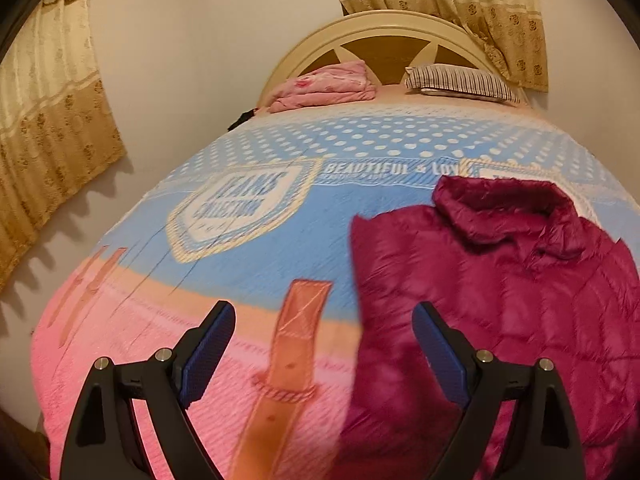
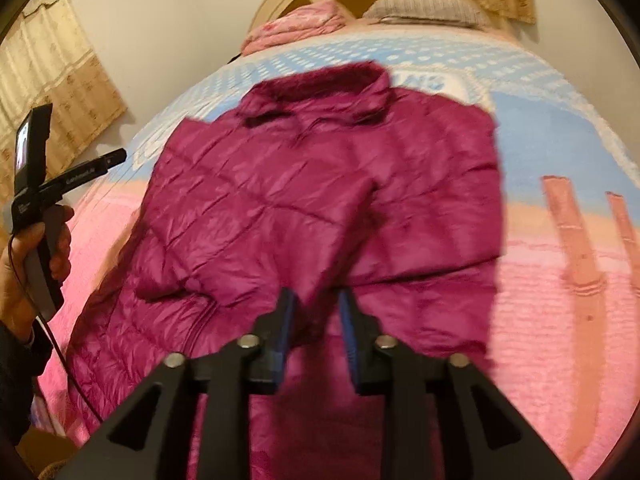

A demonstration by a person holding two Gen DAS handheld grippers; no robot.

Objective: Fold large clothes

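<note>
Jacket fold, partway: sleeves in, body not yet folded.
Magenta jacket [image 2: 320,184] lies flat on bedspread [image 1: 248,272], collar twd headboard. L gripper [image 1: 323,334] wide apart, empty, off jacket edge. R gripper [image 2: 317,312] part-open over cuff, pads not pinching. Left: fold hem up.

Plain pale wall [image 1: 192,40], beige patterned curtains [image 1: 52,128], bed with arched cream headboard [image 1: 384,28], printed blue-and-pink bedspread [image 1: 248,280]
</note>
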